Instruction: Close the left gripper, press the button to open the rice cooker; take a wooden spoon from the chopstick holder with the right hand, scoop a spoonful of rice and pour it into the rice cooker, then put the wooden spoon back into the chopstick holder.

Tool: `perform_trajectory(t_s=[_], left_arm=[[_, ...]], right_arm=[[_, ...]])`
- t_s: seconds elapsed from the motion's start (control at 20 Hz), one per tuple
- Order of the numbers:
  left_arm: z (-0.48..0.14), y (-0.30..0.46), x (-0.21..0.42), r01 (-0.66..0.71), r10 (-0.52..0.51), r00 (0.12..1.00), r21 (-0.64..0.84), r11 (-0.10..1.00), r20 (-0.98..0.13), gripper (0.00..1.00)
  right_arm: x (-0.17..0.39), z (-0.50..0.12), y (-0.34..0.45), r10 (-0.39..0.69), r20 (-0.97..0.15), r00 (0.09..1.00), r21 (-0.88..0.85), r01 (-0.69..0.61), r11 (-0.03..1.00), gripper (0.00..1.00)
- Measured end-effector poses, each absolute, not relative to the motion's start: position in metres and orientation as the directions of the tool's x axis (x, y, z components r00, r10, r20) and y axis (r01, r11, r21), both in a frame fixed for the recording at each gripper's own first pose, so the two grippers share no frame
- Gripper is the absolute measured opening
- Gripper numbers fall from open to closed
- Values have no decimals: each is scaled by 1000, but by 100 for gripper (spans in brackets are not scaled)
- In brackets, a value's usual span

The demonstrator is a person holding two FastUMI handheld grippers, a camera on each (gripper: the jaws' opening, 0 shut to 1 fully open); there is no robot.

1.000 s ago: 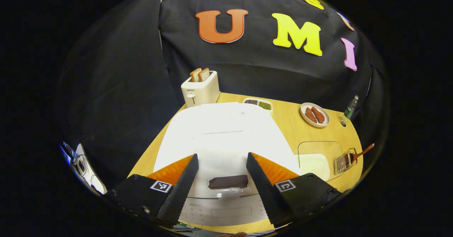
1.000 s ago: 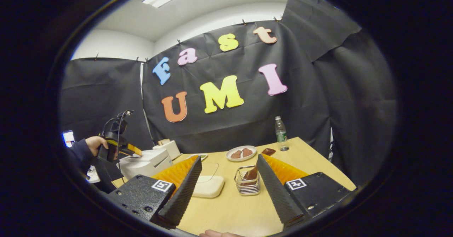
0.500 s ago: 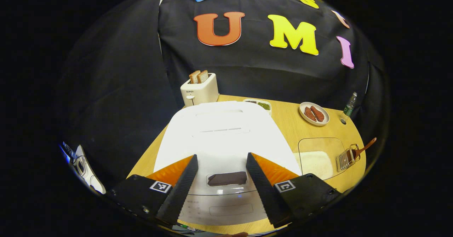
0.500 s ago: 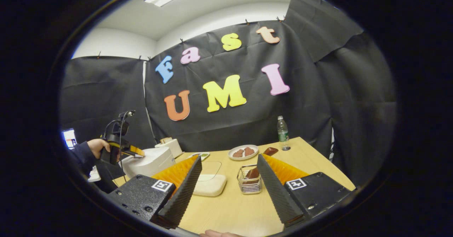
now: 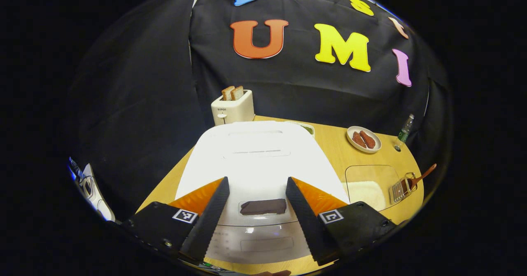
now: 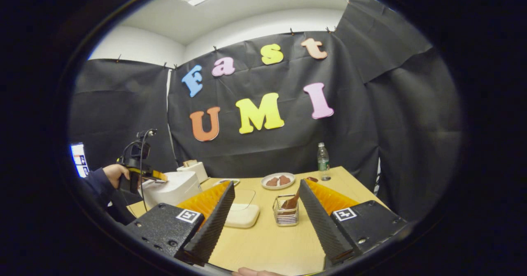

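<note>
A white rice cooker [image 5: 255,160] with its lid down stands right in front of my left gripper [image 5: 256,184]. Its dark button [image 5: 263,206] lies between the wide-open fingers, slightly below them. In the right gripper view the cooker [image 6: 171,188] is at the left, with the left gripper [image 6: 154,176] held by a hand over its front. My right gripper [image 6: 266,186] is open and empty above the table. Beyond it a wire chopstick holder [image 6: 285,215] holds a wooden spoon [image 6: 291,202]. A clear-lidded white box of rice [image 6: 242,215] sits left of the holder.
On the wooden table [image 6: 271,243] stand a toaster [image 5: 232,107] with bread, a plate of brown pieces [image 5: 364,139], a water bottle [image 6: 323,161] and a divided dish [image 5: 308,128] behind the cooker. The rice box [image 5: 368,185] and holder [image 5: 401,186] are right of the cooker.
The left gripper has drawn slightly up and back over the cooker's front, still open. The right gripper has shifted a little, so the holder sits more centred between its fingers.
</note>
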State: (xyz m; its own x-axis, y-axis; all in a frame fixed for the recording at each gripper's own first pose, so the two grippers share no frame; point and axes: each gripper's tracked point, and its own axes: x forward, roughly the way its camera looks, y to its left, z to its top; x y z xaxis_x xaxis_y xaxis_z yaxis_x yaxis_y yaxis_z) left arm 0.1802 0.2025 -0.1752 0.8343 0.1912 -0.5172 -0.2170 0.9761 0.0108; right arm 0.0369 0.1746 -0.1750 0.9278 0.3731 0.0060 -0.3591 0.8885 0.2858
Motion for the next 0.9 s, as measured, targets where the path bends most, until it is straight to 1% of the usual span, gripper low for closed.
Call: perform_trajectory(t_s=[0.05,0.1,0.15,0.2,0.3,0.35,0.45,0.5,0.55,0.6,0.65,0.9], left_arm=[[-177,203,180,-218,201,846,25,976,-494,100],[-176,203,178,-226,215,856,32,974,-470,90],[-175,201,174,-234,218,863,22,972,-456,90],[-172,196,169,-235,211,869,3,972,-448,89],[-161,185,160,-214,181,893,-34,976,-412,91],[-155,183,155,-207,177,906,-37,978,-384,92],[-140,180,141,-204,185,922,-19,979,-341,92],[-134,179,131,-209,196,927,-6,978,-320,92],[-128,175,123,-207,198,932,2,978,-304,92],[-124,170,115,-200,193,938,7,980,-288,92],[-115,163,105,-191,187,946,12,982,-265,92],[-78,128,65,-142,148,974,46,989,-172,94]], right_arm=[[37,-176,174,362,-5,932,267,-348,899,96],[36,-175,174,357,-10,934,252,-343,905,100],[34,-173,175,358,-12,934,238,-345,908,96],[31,-171,174,356,-17,935,226,-343,912,100],[30,-168,170,340,-22,940,211,-328,921,100],[29,-168,169,333,-22,943,203,-322,925,96],[31,-177,164,315,-51,948,200,-299,933,96],[33,-182,162,304,-69,950,200,-286,937,100],[34,-186,159,294,-85,952,203,-273,940,96],[34,-186,156,288,-93,953,211,-264,941,96],[34,-185,153,283,-95,954,221,-257,941,100],[27,-167,132,239,-85,967,239,-213,947,100]])
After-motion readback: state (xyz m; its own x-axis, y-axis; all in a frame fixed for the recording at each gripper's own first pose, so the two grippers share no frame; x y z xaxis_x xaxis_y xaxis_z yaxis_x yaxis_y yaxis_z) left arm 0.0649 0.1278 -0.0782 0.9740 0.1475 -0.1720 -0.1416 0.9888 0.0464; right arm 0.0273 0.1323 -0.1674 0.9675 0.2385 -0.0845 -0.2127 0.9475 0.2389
